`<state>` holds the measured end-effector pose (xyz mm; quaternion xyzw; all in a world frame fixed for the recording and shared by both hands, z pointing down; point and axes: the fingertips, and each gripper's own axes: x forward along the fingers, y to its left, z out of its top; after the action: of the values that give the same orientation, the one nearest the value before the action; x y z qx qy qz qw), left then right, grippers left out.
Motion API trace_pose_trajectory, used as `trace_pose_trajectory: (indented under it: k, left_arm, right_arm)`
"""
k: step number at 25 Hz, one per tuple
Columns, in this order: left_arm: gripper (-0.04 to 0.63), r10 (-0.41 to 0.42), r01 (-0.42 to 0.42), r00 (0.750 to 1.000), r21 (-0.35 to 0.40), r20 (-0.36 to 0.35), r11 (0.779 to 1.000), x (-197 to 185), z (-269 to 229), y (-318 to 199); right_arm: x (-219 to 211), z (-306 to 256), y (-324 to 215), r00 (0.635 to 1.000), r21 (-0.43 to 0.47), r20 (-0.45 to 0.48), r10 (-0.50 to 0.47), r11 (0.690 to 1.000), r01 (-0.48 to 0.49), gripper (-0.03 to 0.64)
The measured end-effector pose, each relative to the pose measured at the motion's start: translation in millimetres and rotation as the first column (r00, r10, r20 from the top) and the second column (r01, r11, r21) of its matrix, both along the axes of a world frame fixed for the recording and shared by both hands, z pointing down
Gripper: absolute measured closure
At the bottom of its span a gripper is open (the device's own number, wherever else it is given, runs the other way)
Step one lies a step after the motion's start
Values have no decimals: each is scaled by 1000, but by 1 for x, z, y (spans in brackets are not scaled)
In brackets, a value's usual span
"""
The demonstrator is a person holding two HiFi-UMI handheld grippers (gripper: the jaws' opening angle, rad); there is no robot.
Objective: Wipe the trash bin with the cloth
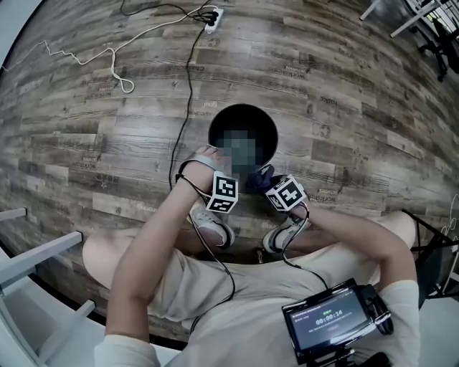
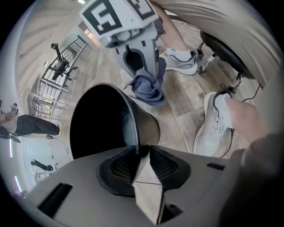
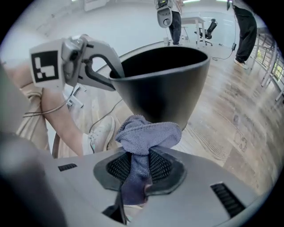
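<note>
The person is sitting with a small screen (image 1: pixel 331 322) hanging at chest height and white sneakers (image 1: pixel 211 226) planted on the wood floor (image 1: pixel 344 107). Just past the knees, both hands are reaching down with their grippers.

The right gripper (image 3: pixel 141 153) is clamping its jaws on a bunched blue-grey cloth (image 3: pixel 148 133). The cloth's loose end is bulging out past the tips. It is hanging just beside the outer wall of the black trash bin (image 3: pixel 164 88), on the side facing the person. I cannot tell whether it is touching the wall.

The left gripper (image 2: pixel 143 150) is sitting at the bin's near rim with its jaws a little apart. The thin edge of the rim is running in between the tips, and the pads are not pinching it.

The bin is standing on the floor just ahead of the feet, its round mouth facing up.

Beyond it, a black cable (image 1: pixel 188 86) is trailing across the boards to a white power strip (image 1: pixel 210 19). A pale cord (image 1: pixel 93 54) is looping off to the left of that. Farther back in the room, someone in dark trousers (image 3: pixel 244 26) is standing near desks.
</note>
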<state>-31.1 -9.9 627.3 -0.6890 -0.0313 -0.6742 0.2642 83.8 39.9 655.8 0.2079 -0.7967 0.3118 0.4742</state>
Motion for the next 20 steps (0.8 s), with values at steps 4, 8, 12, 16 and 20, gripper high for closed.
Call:
trace_pose_trajectory:
  k: [4,8,12,16,20]
  left_arm:
    - [499,-37,37,999,-25,-8,999,0,2,0]
    - [500,-78,77,997,-56,-3,995,3,1,2]
    - [505,-102,99,994,-89,-32,991,16,0,12]
    - [515,-136,125,985,-109,-102,986,38,-4,22]
    - [526,-167,143,972,-147,-165,979,52,-8,27]
  right_arm:
    - [-8,-42,4,998,5,61,23,1000,-24,528]
    - [-7,-71,8,994,0,91,54,999,-55,528]
    - [-8,-83,9,993,17,108,50,999,-52,528]
    - [-7,-77,-5,995,73,95,20,997,-27,528]
    - [-4,-62,-15,998,86,56,-28,996,23,528]
